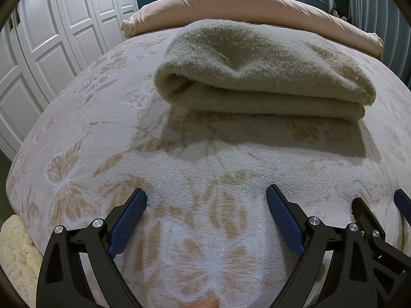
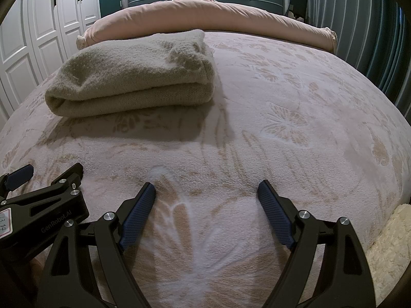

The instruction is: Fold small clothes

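That knit (image 1: 262,77) sits folded at 12 o'clock on the bed (image 1: 77,133), well apart from both grippers. Looks soft, thick, a bit floppy, not slippery, so I'd pinch its near folded edge. Left gripper (image 1: 206,200) and right gripper (image 2: 206,192) have jaws wide open, holding nothing. Fleecy bedspread, pink pillow (image 2: 205,15), white wardrobes (image 1: 51,38) at 10

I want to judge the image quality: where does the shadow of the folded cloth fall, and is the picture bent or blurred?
Left wrist view: the cloth casts a shadow toward the camera onto the blanket; wardrobe doors curve from the fisheye. Right wrist view: same near-side shadow, curtain bowed, everything sharp.
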`<state>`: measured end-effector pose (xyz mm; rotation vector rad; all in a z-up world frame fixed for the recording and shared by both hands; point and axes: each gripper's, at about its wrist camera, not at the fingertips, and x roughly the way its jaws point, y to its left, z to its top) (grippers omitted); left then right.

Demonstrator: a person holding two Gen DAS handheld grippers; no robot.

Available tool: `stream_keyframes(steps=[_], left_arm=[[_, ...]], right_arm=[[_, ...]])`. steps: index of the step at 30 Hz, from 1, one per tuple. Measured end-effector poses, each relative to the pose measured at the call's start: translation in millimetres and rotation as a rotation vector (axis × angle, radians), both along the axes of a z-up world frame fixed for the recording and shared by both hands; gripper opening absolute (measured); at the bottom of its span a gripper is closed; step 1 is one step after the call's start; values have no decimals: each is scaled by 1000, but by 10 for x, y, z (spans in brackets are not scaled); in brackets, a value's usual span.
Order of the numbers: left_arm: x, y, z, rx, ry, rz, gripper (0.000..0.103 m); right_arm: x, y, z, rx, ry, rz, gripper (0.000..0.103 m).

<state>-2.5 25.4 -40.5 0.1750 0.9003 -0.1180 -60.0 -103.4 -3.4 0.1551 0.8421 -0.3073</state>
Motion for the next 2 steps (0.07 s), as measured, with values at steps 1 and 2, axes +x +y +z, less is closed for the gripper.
stream_keyframes(steps=[1, 2], left_arm=[[-1, -6, 0, 0, 0, 1, 92], [-2, -7, 0, 0, 0, 1, 92]], right_arm=[[1, -2, -1, 0, 0, 0, 81], [-2, 3, 0, 1, 0, 0, 81]])
